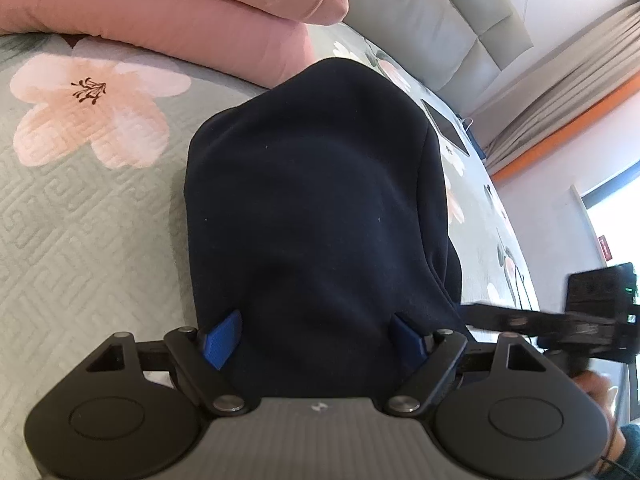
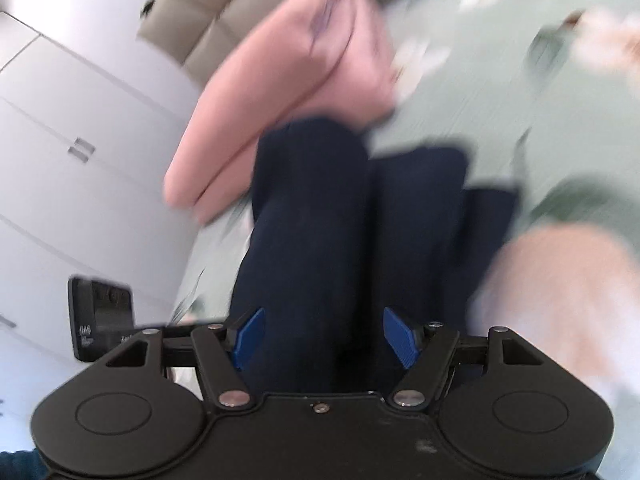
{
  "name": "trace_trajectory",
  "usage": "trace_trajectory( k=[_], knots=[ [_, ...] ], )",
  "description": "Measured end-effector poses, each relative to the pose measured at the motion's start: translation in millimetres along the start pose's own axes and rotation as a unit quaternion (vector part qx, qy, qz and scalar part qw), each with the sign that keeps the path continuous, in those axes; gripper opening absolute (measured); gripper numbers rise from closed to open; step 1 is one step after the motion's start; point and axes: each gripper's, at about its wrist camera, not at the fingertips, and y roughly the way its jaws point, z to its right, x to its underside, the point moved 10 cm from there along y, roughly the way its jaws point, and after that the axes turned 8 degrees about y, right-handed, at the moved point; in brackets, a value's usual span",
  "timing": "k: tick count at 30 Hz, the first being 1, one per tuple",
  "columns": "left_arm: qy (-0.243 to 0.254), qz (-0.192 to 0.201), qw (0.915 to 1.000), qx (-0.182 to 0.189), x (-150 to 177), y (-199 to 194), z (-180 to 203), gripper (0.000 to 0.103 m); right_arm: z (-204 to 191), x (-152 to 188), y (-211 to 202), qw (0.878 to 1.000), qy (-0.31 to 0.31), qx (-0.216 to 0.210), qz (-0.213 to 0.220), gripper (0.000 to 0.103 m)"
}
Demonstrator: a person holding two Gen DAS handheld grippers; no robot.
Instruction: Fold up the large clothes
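A dark navy garment (image 1: pixel 312 200) lies bunched on the floral bedspread (image 1: pixel 80 208). My left gripper (image 1: pixel 316 338) has its blue pads (image 1: pixel 222 338) spread wide, with the garment's near edge filling the gap between them. In the right wrist view, which is motion-blurred, the same navy garment (image 2: pixel 320 220) runs in folds up from my right gripper (image 2: pixel 324 336), whose blue pads (image 2: pixel 250 336) also stand wide apart with cloth between them. The right gripper also shows at the right edge of the left wrist view (image 1: pixel 560 320).
A folded pink quilt (image 1: pixel 180 12) lies at the head of the bed, also in the right wrist view (image 2: pixel 288 80). A grey padded headboard (image 1: pixel 432 20) stands behind. A dark tablet (image 1: pixel 448 128) lies on the bed. White wardrobe doors (image 2: pixel 72 140) stand at left.
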Motion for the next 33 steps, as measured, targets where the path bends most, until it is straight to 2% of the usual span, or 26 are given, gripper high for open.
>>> trace_trajectory(
  k=[1,2,4,6,8,10,12,13,14,15,18,19,20,21,23,27,28,29,31,33],
  knots=[
    [-0.003,-0.001,1.0,0.0,-1,-2,0,0.081,2,-2,11,1.0,0.008,0.015,0.001,0.08],
    [-0.009,-0.002,1.0,-0.002,-1,-5,-1,0.081,5,-4,17,1.0,0.023,0.018,0.011,0.065],
    [-0.03,0.0,0.9994,-0.016,-3,-15,-5,0.081,2,-13,14,0.997,0.052,-0.015,0.052,0.018],
    [-0.037,0.009,0.9991,-0.018,-5,-27,-3,0.081,-11,-18,-2,0.995,0.049,-0.037,0.082,0.017],
    [-0.043,0.004,0.999,-0.008,-3,-34,5,0.081,-28,-24,-27,0.993,0.002,-0.051,0.11,0.016],
    [-0.029,-0.003,0.9996,-0.003,0,-28,19,0.083,-26,-25,-45,0.991,-0.03,-0.014,0.13,0.016],
    [-0.005,-0.031,0.9992,-0.024,7,-5,26,0.082,1,-21,-39,0.991,-0.04,0.045,0.12,0.015],
    [0.001,-0.047,0.9981,-0.041,13,10,25,0.085,17,-17,-33,0.99,-0.043,0.074,0.115,0.015],
    [-0.006,-0.057,0.9976,-0.04,20,24,25,0.088,36,-13,-25,0.988,-0.044,0.101,0.106,0.014],
    [-0.023,-0.06,0.9976,-0.028,27,35,24,0.088,52,-10,-18,0.988,-0.033,0.112,0.104,0.014],
    [-0.062,-0.062,0.9961,-0.01,37,50,20,0.09,71,-10,-18,0.99,-0.001,0.097,0.107,0.014],
    [-0.057,-0.062,0.9963,-0.015,36,51,19,0.09,68,-11,-22,0.99,0.005,0.086,0.108,0.019],
    [-0.046,-0.06,0.997,-0.019,35,49,18,0.089,68,-13,-27,0.991,0.01,0.075,0.108,0.033],
    [-0.035,-0.058,0.9974,-0.022,33,47,18,0.088,63,-17,-31,0.992,0.016,0.063,0.112,0.042],
    [-0.036,-0.063,0.9971,-0.022,30,47,17,0.087,55,-17,-39,0.993,0.022,0.039,0.108,0.103],
    [-0.03,-0.061,0.9974,-0.024,30,49,18,0.087,73,-14,-16,0.991,-0.016,0.115,0.06,0.102],
    [-0.026,-0.06,0.9975,-0.025,32,48,19,0.087,78,-13,-9,0.993,-0.014,0.11,0.051,0.102],
    [-0.025,-0.059,0.9976,-0.025,32,48,20,0.087,83,-13,-6,0.995,0.006,0.09,0.048,0.103],
    [-0.032,-0.061,0.9976,-0.012,29,46,19,0.087,90,-18,-4,0.995,0.08,0.022,0.053,0.103],
    [-0.051,-0.057,0.997,0.012,22,41,13,0.087,88,-22,5,0.985,0.151,-0.08,0.016,0.103]
  ],
)
